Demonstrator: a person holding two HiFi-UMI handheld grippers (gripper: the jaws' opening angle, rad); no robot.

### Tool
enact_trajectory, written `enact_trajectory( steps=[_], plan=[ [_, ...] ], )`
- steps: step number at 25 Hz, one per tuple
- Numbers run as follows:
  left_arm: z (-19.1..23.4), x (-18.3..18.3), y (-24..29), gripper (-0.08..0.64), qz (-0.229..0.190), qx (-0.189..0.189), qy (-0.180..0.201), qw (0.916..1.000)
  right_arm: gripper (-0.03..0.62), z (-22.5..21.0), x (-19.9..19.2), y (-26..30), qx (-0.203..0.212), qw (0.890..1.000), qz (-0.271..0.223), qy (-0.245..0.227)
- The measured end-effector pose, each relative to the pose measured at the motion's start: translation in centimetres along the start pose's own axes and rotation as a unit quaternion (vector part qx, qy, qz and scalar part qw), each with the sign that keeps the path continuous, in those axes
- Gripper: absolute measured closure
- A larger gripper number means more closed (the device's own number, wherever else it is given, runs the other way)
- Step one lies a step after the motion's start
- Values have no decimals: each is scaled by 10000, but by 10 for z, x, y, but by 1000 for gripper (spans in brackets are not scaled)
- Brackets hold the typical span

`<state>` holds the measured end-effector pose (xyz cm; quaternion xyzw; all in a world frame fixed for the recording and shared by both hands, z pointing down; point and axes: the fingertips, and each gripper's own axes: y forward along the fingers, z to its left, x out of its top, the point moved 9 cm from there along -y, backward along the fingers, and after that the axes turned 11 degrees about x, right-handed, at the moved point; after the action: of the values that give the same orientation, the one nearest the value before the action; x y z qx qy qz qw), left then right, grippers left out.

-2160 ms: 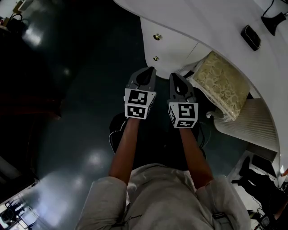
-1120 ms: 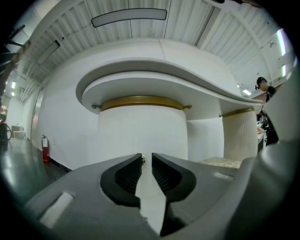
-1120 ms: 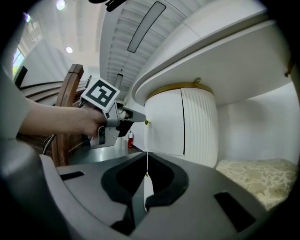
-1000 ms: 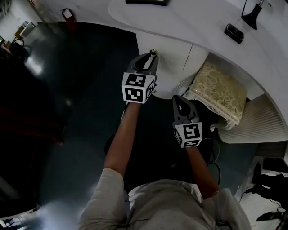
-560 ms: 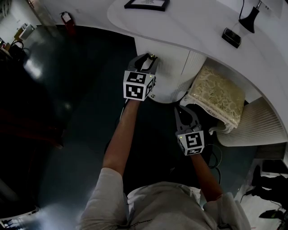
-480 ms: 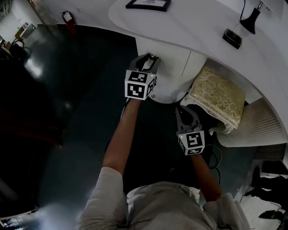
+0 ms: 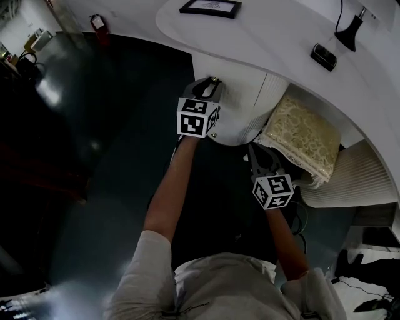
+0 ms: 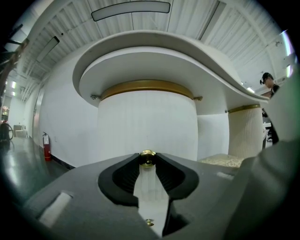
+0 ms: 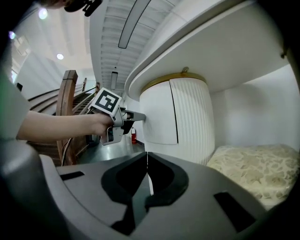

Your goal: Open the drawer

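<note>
The drawer point(image 7: 232, 99) is the curved white front of a round pedestal under a white desk top point(image 7: 281, 44), a little above the middle of the head view. Its small brass knob point(image 8: 147, 158) sits in the centre of the left gripper view, low in the frame. The left gripper point(image 7: 211, 83) reaches level to it. Its jaws have just been closing, and their tips now clamp the knob from both sides. A second brass knob point(image 7: 213, 134) shows lower on the same front, just beside the gripper's marker cube. Whether the drawer has come out at all cannot be told. The right gripper point(image 7: 254, 149) hangs lower and to the right in the head view, clear of the pedestal. Its jaws are pressed together with nothing between them. Just right of it, in the recess under the desk, lies a cream patterned cushion point(image 7: 303, 137). A framed picture point(image 7: 210, 7) and a dark flat device point(image 7: 323, 56) lie on the desk top along the upper edge. A dark glossy floor point(image 7: 94, 125) fills the left side.
</note>
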<state>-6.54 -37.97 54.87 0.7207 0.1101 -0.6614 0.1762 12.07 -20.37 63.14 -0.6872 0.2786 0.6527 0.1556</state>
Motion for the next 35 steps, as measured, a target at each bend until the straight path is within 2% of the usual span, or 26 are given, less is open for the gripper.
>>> enact_trajectory(
  steps=[6, 18, 35],
  plan=[
    [-1, 1, -2, 449, 94, 40, 35, 9999, 577, 2, -7, -1, 89, 9997, 31, 231],
    [0, 2, -1, 451, 121, -37, -30, 9999, 577, -11, -21, -6, -67, 9980, 78, 631],
    [2, 2, -4, 454, 114, -111, 43, 9999, 577, -5, -26, -2, -149, 9971, 42, 747]
  ],
)
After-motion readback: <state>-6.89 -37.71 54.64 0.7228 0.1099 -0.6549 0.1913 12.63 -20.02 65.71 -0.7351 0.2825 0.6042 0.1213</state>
